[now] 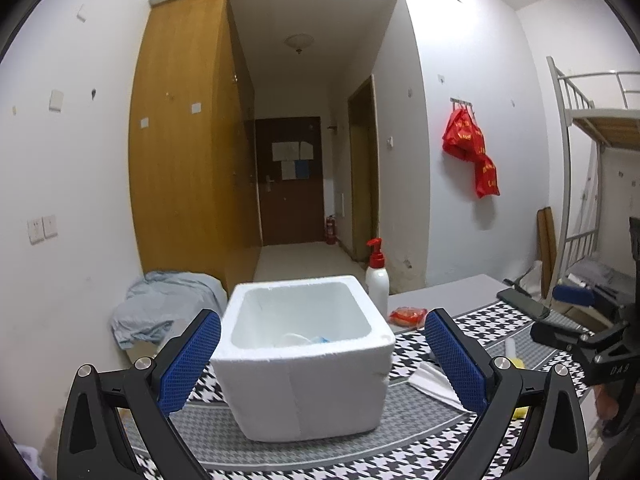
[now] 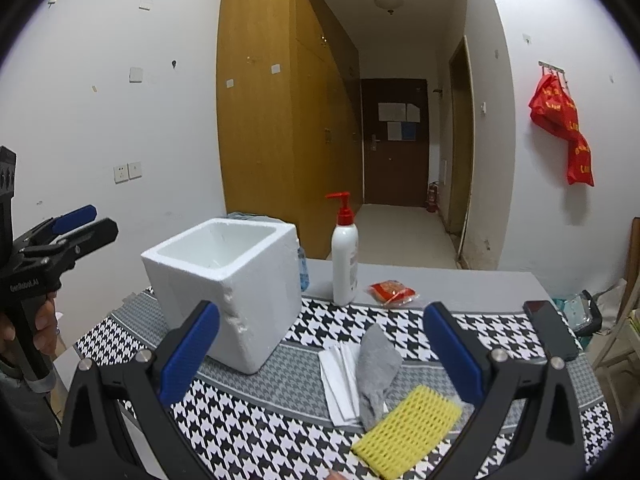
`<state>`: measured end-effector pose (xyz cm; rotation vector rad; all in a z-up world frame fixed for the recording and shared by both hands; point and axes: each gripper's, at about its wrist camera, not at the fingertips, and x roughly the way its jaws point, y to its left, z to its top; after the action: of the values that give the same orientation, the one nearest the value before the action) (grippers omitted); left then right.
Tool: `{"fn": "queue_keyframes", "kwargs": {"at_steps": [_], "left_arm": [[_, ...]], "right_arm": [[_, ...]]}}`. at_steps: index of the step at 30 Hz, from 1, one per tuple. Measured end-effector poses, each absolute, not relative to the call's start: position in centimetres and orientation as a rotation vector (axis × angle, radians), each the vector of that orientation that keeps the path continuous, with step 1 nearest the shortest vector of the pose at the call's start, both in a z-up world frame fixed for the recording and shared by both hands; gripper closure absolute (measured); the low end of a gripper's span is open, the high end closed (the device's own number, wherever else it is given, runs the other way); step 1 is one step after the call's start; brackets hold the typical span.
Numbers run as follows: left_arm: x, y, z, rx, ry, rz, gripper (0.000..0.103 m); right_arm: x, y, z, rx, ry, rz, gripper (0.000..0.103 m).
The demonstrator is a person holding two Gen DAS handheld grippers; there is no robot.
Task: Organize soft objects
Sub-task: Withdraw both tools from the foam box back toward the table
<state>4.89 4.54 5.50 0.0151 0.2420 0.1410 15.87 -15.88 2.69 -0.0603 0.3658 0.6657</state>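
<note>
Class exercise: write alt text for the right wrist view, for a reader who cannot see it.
An open right gripper hovers over a houndstooth cloth holding a yellow foam net, a grey sock and white tissues. A white foam box stands on the left.

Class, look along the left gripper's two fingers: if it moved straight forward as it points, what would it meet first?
Most likely the white foam box, which sits between and just ahead of the open left gripper; exact depth is unclear.

Both wrist views face hallway; share foam box (image 1: 304,364).
</note>
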Motion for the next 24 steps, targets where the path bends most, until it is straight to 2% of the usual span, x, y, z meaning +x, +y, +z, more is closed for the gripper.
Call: {"fn": "queue_keyframes", "kwargs": {"at_steps": [12,24], "left_arm": [[4.8,4.3,1.6,-0.067,0.261,0.163,0.001],[4.2,3.2,-0.2,-0.044,0.261,0.159,0.001]], "right_arm": [[15.2,-17.1,0.1,-0.071,0.374,0.579,0.000],[14.5,-17.8,-2.3,-0.063,0.411,0.547,0.000]]}}
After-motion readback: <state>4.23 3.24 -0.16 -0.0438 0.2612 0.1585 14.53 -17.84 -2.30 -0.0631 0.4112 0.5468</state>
